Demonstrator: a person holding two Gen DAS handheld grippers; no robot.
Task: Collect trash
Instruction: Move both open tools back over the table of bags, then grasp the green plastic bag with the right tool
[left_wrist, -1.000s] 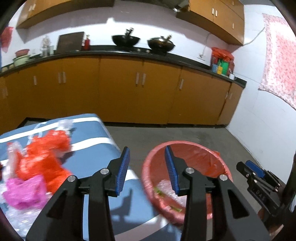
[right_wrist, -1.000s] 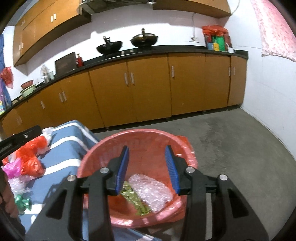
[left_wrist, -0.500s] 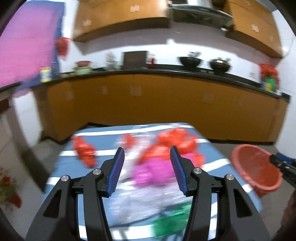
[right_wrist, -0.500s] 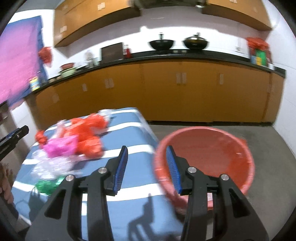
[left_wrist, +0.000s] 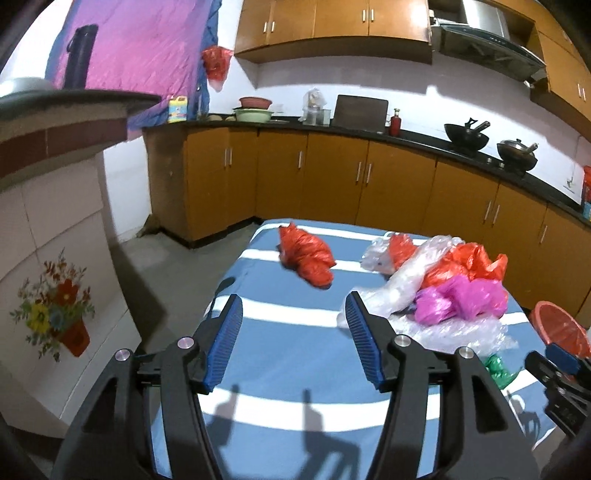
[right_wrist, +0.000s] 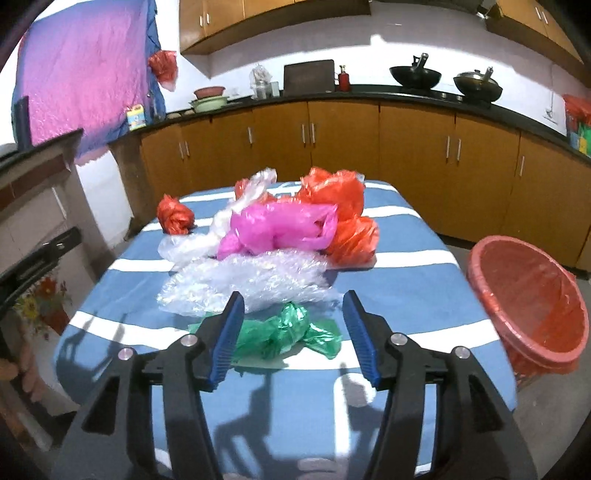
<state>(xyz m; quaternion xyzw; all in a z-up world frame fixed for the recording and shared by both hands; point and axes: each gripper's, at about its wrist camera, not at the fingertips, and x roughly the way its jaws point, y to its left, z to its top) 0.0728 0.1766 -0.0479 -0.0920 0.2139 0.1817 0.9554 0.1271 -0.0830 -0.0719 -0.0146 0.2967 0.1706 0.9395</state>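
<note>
Crumpled plastic trash lies on a blue-and-white striped table (right_wrist: 406, 280). A green bag (right_wrist: 288, 334) lies just ahead of my open, empty right gripper (right_wrist: 291, 332). Behind it are clear bubble wrap (right_wrist: 243, 284), a pink bag (right_wrist: 273, 229), orange bags (right_wrist: 340, 218) and a lone orange bag (right_wrist: 175, 216). A red bin (right_wrist: 528, 299) stands at the table's right edge. My left gripper (left_wrist: 293, 339) is open and empty over the table; the lone orange bag (left_wrist: 306, 256) lies ahead of it, the pink bag (left_wrist: 458, 299) to its right.
Brown kitchen cabinets (right_wrist: 343, 140) with a black counter run behind the table, carrying woks (right_wrist: 415, 75) and bowls. A white wall with a flower picture (left_wrist: 55, 302) stands left of the table. The grey floor (left_wrist: 166, 266) lies between them.
Both grippers swung left from the red bin to face the table and its trash pile. Both stayed open and empty.
</note>
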